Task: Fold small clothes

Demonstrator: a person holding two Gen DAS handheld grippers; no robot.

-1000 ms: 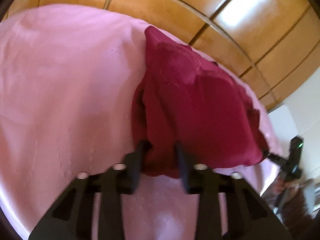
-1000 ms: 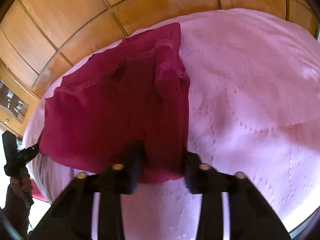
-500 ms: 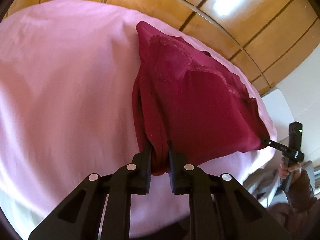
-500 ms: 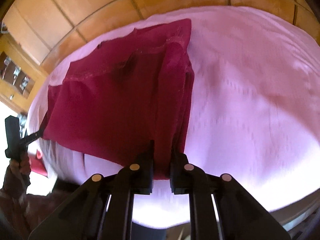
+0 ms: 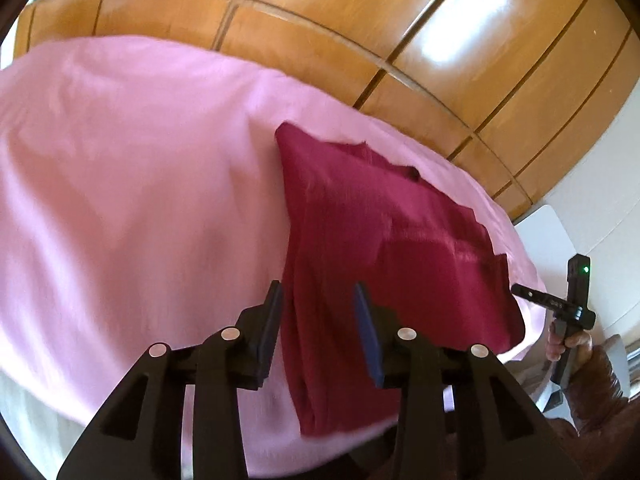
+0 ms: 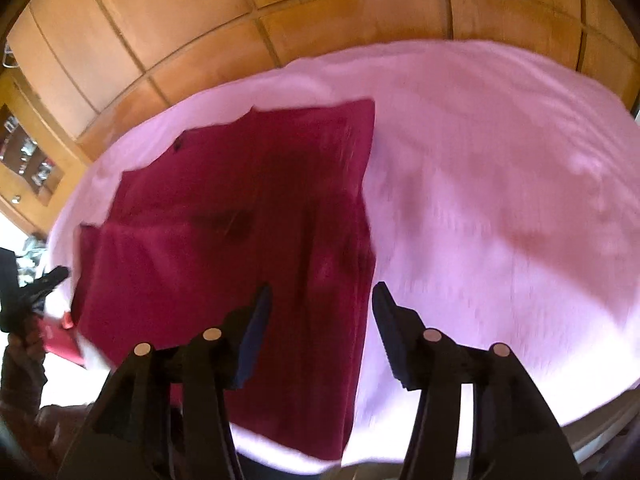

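Observation:
A dark red garment (image 5: 384, 240) lies spread on the pink bedsheet (image 5: 132, 200), its near edge hanging toward the bed's front. My left gripper (image 5: 318, 300) is open, its jaws standing apart over the garment's near left edge, not gripping it. In the right wrist view the same garment (image 6: 240, 220) lies flat on the pink bedsheet (image 6: 500, 200), and my right gripper (image 6: 322, 300) is open above its near right edge. The right gripper shows in the left wrist view (image 5: 560, 304), beside the garment's far corner. Both views are motion-blurred.
A wooden panelled wardrobe (image 5: 400, 32) stands behind the bed; it also shows in the right wrist view (image 6: 200, 20). A white piece of furniture (image 5: 548, 232) stands to the right of the bed. A small red object (image 6: 60, 336) lies off the bed's left edge.
Both grippers, shut on the garment's near edge half a second ago, have opened and let it go. The garment has dropped flat onto the sheet, and both grippers have pulled back.

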